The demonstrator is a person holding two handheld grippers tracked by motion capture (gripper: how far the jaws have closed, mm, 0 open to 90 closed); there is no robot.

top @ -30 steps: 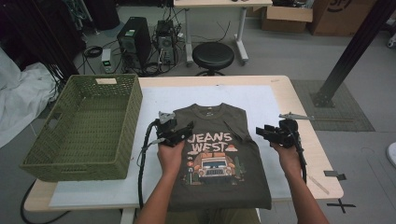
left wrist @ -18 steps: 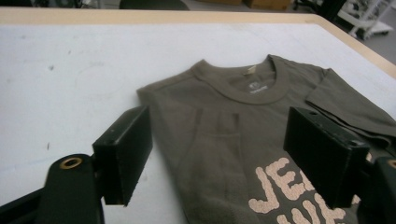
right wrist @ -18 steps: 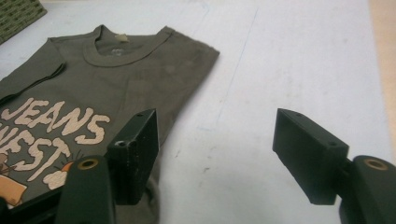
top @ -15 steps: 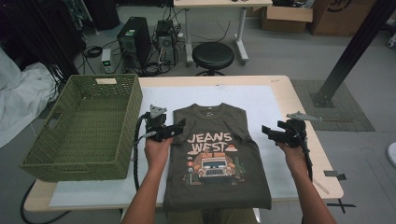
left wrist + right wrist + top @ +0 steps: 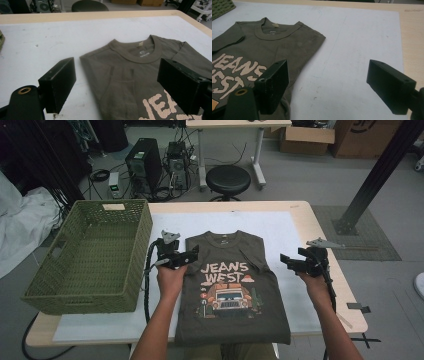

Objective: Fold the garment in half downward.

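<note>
An olive t-shirt (image 5: 231, 285) printed "JEANS WEST" lies flat on the white mat (image 5: 285, 227), sleeves folded in, collar (image 5: 140, 53) at the far end. My left gripper (image 5: 194, 254) hovers at the shirt's left shoulder, pointing right. Its jaws have just been opening and stand wide apart (image 5: 117, 72), with the shoulder cloth lying loose below them. My right gripper (image 5: 284, 261) is just off the shirt's right edge, pointing left. Its jaws have also just been opening (image 5: 327, 72) and span bare mat beside the shirt (image 5: 262, 45), holding nothing.
An empty green woven basket (image 5: 90, 255) stands on the table's left side, close to my left hand. The wooden table edge (image 5: 320, 235) runs along the right. A black stool (image 5: 228, 179) and a slanted black post (image 5: 375, 175) stand beyond the table.
Both grippers' jaws have spread wider. The left gripper has drawn back left from the chest print to the shoulder edge. The right has eased outward off the shirt, which lies still.
</note>
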